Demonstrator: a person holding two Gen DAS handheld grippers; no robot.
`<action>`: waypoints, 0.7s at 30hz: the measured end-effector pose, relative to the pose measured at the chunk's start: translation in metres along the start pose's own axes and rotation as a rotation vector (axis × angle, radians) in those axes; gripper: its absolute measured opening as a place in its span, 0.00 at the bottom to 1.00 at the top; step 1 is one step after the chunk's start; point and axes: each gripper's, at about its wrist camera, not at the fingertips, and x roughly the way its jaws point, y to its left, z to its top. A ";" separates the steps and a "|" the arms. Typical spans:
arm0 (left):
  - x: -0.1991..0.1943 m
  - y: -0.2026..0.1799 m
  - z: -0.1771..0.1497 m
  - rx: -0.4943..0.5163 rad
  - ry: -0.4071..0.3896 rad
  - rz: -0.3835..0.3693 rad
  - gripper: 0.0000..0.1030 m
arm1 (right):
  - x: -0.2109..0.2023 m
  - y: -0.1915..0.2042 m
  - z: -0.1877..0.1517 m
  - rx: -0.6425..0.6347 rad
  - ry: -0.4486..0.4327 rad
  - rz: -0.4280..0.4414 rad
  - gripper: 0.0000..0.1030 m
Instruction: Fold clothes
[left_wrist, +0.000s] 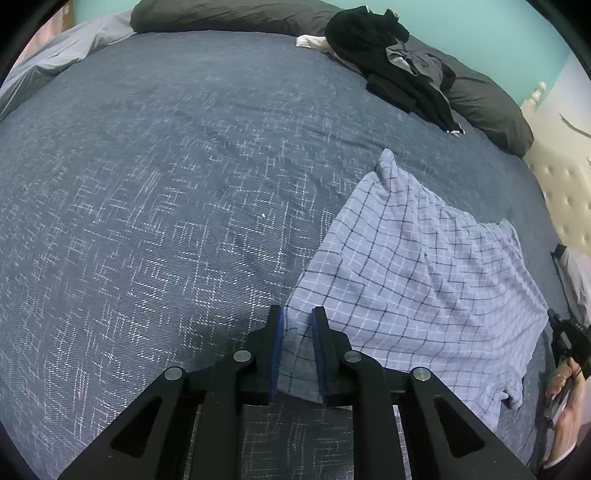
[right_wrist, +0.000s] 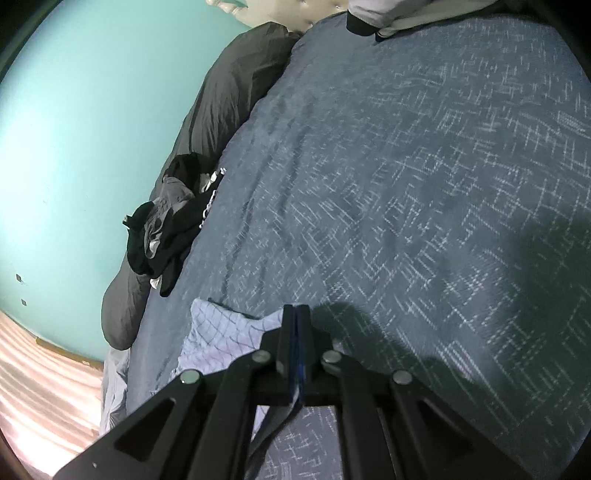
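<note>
Pale blue cloth with a dark and white check, the shorts (left_wrist: 417, 273) lie partly lifted on the bed's blue-grey cover (left_wrist: 177, 192), rumpled, one corner peaked toward the pillows (left_wrist: 487, 107). A hem curls at the near right edge.

Left of the shorts the cover runs wide and bare up to the pillows. A heap of black and grey clothes (left_wrist: 399, 62) sits against them, well apart from the shorts. A tufted headboard (left_wrist: 561, 199) bounds the far right.

The left gripper (left_wrist: 297, 350) has its jaws apart, an edge of the shorts lying between the blue pads without being pinched. The right gripper (right_wrist: 298, 354) has its jaws pressed together on a fold of the shorts (right_wrist: 221, 339), cloth trailing below the pads.
</note>
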 end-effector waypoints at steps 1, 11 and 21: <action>0.000 0.000 0.000 0.000 0.002 0.000 0.20 | 0.001 -0.001 -0.001 0.002 0.002 -0.004 0.01; 0.005 0.001 -0.003 0.006 0.030 -0.031 0.22 | 0.008 -0.007 -0.002 0.007 0.016 -0.021 0.01; -0.003 0.010 -0.006 -0.012 0.015 -0.048 0.01 | 0.007 -0.007 -0.003 0.006 0.017 -0.042 0.01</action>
